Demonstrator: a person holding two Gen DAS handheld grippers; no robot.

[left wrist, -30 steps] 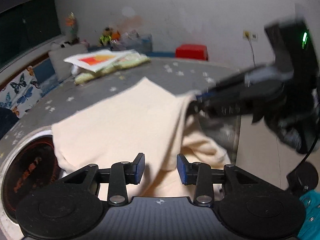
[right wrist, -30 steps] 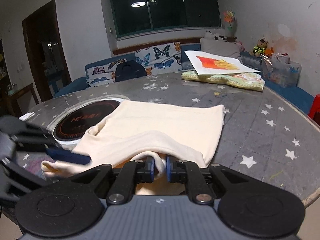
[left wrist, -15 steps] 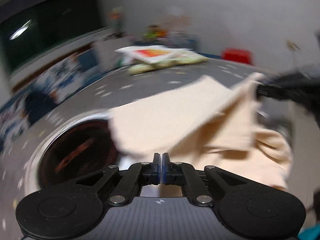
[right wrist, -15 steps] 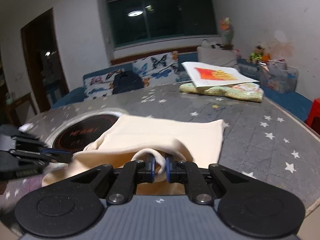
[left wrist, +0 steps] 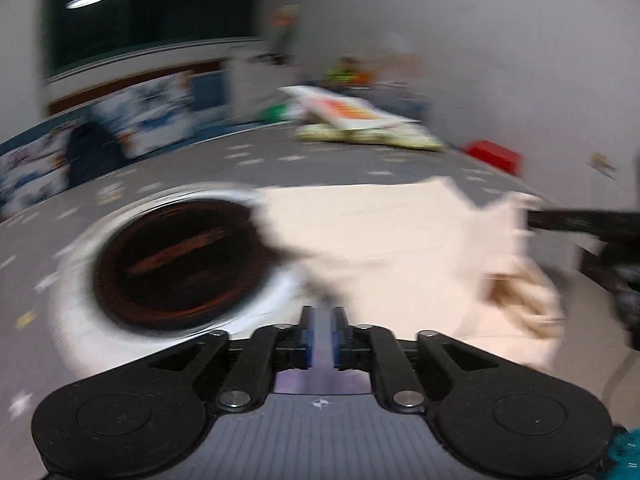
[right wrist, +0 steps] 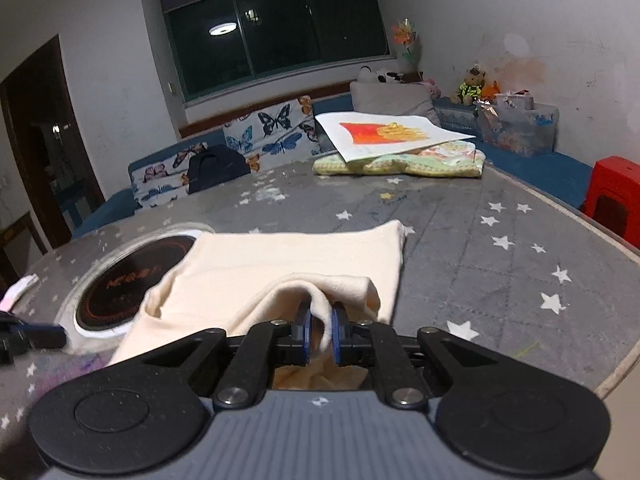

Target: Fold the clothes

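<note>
A cream garment [right wrist: 280, 256] lies on the grey star-patterned table [right wrist: 480, 240], its left edge over a round black hob [right wrist: 128, 284]. My right gripper [right wrist: 320, 328] is shut on a raised fold at the garment's near edge. It enters the blurred left wrist view from the right as dark fingers [left wrist: 580, 220] at the bunched cloth. My left gripper [left wrist: 320, 320] sits just short of the garment [left wrist: 380, 232], beside the hob [left wrist: 180, 256]. Its jaws are opening with a narrow gap, and only table shows between them. Its tip [right wrist: 32, 338] shows at the far left.
A folded green blanket [right wrist: 400, 164] with a picture sheet [right wrist: 392, 132] on top lies at the table's far side. A red stool [right wrist: 612, 196] stands beyond the right rim. A butterfly-print sofa [right wrist: 264, 136] runs along the window wall.
My left gripper closed, then parted a little, and swung left from the garment's near corner towards the hob while rolling. My right gripper keeps its hold on the fold, nearly still.
</note>
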